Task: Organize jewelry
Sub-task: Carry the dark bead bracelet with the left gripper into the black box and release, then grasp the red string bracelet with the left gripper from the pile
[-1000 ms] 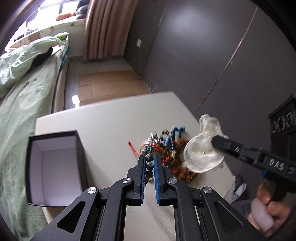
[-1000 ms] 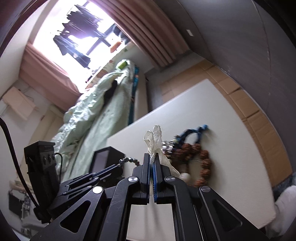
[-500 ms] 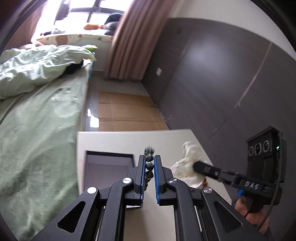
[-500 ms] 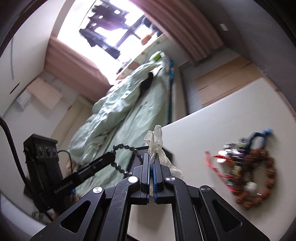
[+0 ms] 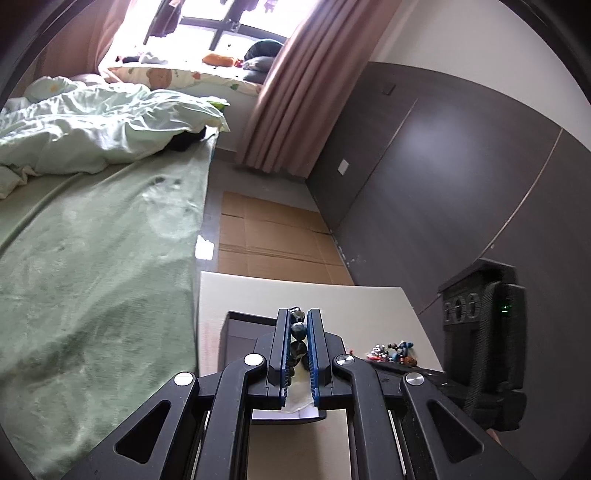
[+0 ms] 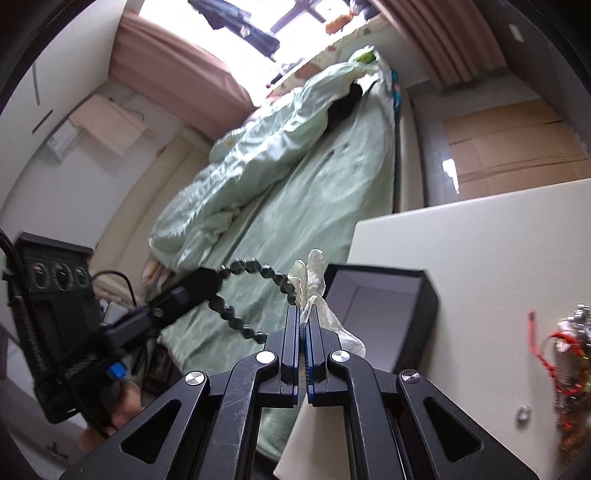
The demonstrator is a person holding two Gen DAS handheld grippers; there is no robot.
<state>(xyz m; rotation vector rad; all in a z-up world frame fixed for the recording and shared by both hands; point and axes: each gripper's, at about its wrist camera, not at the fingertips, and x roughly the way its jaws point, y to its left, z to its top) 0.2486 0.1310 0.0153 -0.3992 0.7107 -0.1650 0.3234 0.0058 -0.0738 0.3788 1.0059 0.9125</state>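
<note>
1. Left wrist view: the left gripper (image 5: 299, 334) clamps a string of dark round beads (image 5: 298, 329) above the open black box with a white inside (image 5: 236, 328) on the pale table (image 5: 369, 299); a heap of mixed jewelry (image 5: 391, 350) lies to the right.
2. Right wrist view: the right gripper (image 6: 303, 325) is closed on a crumpled clear plastic bag (image 6: 314, 277), beside the bead loop and the box.

Home bedroom. Bed (image 5: 92, 266) with green sheet, rumpled pale-green duvet (image 5: 103, 125), bear-print pillow (image 5: 162, 75) by bright window (image 5: 221, 22); pink curtains (image 5: 291, 96), dark wardrobe panels (image 5: 443, 177), flattened cardboard (image 5: 269, 240) on floor.
</note>
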